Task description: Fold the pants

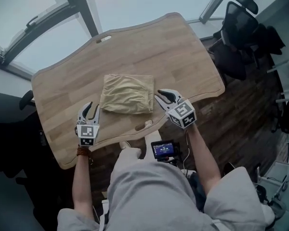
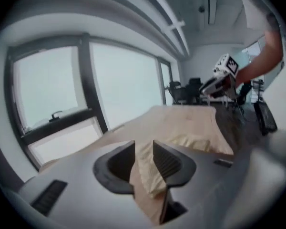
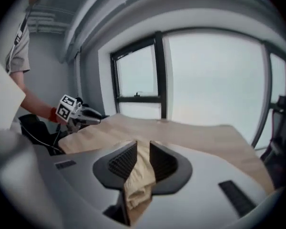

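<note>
The tan pants (image 1: pixel 127 94) lie folded into a compact rectangle on the wooden table (image 1: pixel 183 47). My left gripper (image 1: pixel 93 107) hovers by the bundle's near left corner, jaws apart and nothing between them. My right gripper (image 1: pixel 163 95) hovers by the near right corner, also open and empty. In the left gripper view the jaws (image 2: pixel 144 149) frame the pants (image 2: pixel 190 141) lying further off, with the right gripper (image 2: pixel 214 85) beyond. In the right gripper view the jaws (image 3: pixel 143 149) stand over the cloth (image 3: pixel 140 175), and the left gripper (image 3: pixel 93 114) shows at the left.
The table's near edge has a slot cut-out (image 1: pixel 144 125). A small device with a lit screen (image 1: pixel 164 149) sits at the person's waist. Dark office chairs (image 1: pixel 241 28) stand to the right of the table. Large windows (image 1: pixel 33 13) run behind the far edge.
</note>
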Motion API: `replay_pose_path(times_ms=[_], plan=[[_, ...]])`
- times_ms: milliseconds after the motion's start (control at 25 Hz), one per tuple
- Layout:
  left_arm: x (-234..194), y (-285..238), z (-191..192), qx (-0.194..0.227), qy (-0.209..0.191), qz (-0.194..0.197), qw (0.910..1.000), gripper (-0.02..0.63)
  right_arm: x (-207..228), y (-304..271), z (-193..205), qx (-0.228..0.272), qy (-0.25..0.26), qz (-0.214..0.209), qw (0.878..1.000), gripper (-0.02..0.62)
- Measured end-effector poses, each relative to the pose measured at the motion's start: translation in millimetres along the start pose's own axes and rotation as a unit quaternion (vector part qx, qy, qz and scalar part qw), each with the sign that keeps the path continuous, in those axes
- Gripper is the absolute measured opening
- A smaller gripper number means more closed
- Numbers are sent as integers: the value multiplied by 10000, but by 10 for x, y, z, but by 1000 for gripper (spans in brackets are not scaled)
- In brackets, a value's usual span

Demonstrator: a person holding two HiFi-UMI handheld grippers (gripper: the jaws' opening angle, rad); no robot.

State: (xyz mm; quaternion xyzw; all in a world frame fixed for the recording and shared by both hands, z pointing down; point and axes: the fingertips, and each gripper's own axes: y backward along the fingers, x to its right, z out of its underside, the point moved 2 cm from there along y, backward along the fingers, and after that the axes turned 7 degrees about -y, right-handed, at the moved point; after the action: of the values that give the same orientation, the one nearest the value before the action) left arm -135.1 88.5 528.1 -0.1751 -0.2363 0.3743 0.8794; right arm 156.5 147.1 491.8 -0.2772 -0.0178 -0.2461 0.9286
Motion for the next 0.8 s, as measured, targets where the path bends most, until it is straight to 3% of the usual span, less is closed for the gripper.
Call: replay_pose_path(times_ms=[80,160,360,440,600,800], plan=[[-63,324,-568,768,222,-399,9960,97,-224,264,-540,808,278,423,9954,61],[-83,661,-1001,1397,442,-757,9863,30,-561,480,-914,1464,458,671,9859,40],[87,1259,-1529,2368,858,-1217,9601,7,-1410,673,-1055,2026,548,649,9756,9],[199,1401,-1587,2516,962,-1161,9560,6,-1689,638,-922,2002,589,517,9766,4],[480,1528,-1452,2489,768,-903,9613,6,-2063,567,-622,1736,641,396,9819,3],[597,1652,-1187,2307,1005,-862,9640,6,-2231,581,-508,1646,494,311,9846,3]])
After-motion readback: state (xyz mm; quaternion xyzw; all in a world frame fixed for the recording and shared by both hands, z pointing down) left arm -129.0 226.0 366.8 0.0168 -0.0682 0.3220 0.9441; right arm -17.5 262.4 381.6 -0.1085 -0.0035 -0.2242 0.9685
